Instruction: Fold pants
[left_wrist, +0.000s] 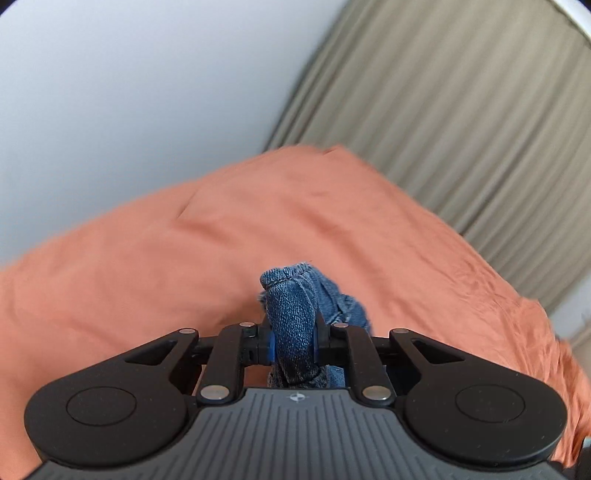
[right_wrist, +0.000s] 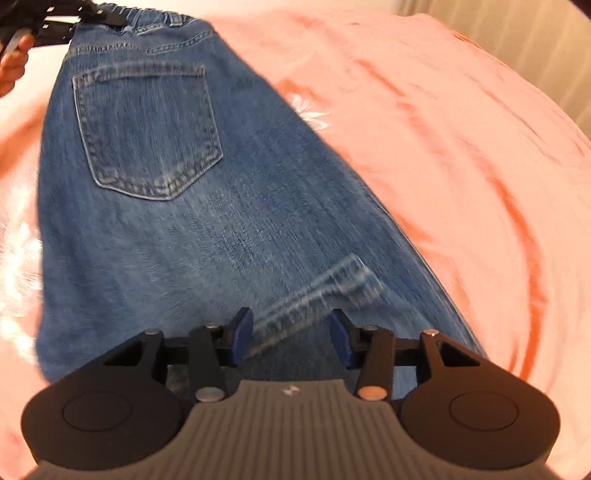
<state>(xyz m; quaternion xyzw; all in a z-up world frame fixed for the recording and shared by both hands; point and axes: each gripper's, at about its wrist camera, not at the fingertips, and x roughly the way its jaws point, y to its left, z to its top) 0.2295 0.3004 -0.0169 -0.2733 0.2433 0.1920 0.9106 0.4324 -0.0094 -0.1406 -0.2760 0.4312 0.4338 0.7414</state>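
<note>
across a bed spread with an orange-pink sheet (right_wrist: 461, 155), faintly printed with white flowers, we work on a pair of blue jeans (right_wrist: 192, 206). behind the bed, in the left wrist view, we see a pale plain wall (left_wrist: 110, 92) and pleated beige curtains (left_wrist: 461, 110) meeting at the far corner of the mattress.

the jeans lie back side up, one rear pocket (right_wrist: 147, 133) showing, and their long axis runs from the elastic waistband at the top left of the right wrist view down toward our right gripper (right_wrist: 291, 332). the waistband points away from that gripper; the legs come toward it, with a hem or seam band lying just ahead of its fingers.

our left gripper (left_wrist: 291, 339) is clamped on a bunched fold of denim, the blue pads pressing both sides of it; in the right wrist view the same gripper sits at the waistband corner, a hand (right_wrist: 13, 62) behind it. the right gripper's jaws stand partly apart over the denim, and we cannot see the pads pressing on anything.
</note>
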